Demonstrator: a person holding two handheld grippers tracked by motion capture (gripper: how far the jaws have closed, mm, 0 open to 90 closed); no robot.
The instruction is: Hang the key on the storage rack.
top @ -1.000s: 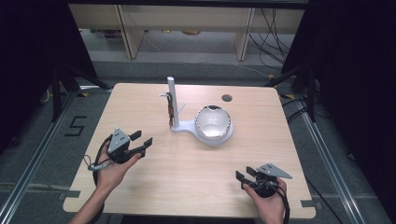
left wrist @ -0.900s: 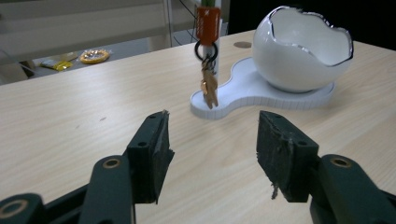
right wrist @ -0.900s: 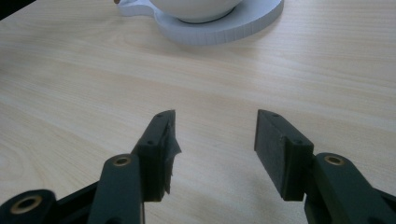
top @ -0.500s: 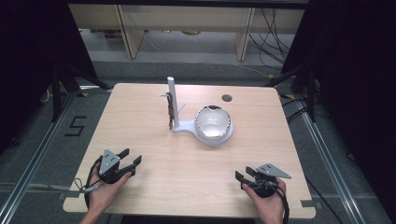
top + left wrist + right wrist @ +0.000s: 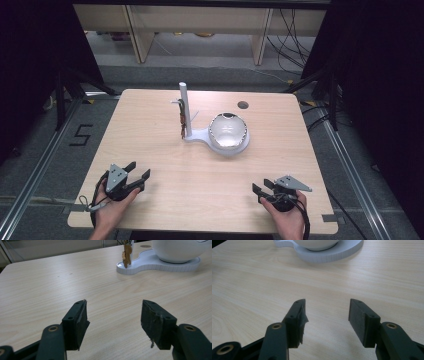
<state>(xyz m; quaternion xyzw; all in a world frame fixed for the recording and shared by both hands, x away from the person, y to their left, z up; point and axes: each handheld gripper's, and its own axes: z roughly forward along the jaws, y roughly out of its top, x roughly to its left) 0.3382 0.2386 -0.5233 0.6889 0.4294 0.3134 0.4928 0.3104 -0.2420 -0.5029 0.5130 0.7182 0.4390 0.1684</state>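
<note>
A white stand (image 5: 200, 136) with an upright post (image 5: 183, 107) carries a shiny round bowl (image 5: 228, 132) in the middle of the wooden table (image 5: 150, 130). A small brown item (image 5: 126, 255) hangs by the post. My left gripper (image 5: 137, 172) rests at the near left, a hand around it; its jaws have just been opening and stand wide with nothing between them (image 5: 113, 315). At the near right my right gripper (image 5: 261, 188) is open and empty too (image 5: 327, 312), pointing toward the stand's base (image 5: 329, 253).
A dark round hole (image 5: 243, 105) sits near the table's far edge. Shelving and cables lie on the floor beyond the table. Metal rails (image 5: 350, 165) run along both sides.
My left gripper has come down and toward the near left edge of the table, and its jaws have spread wider. The right gripper has stayed put.
</note>
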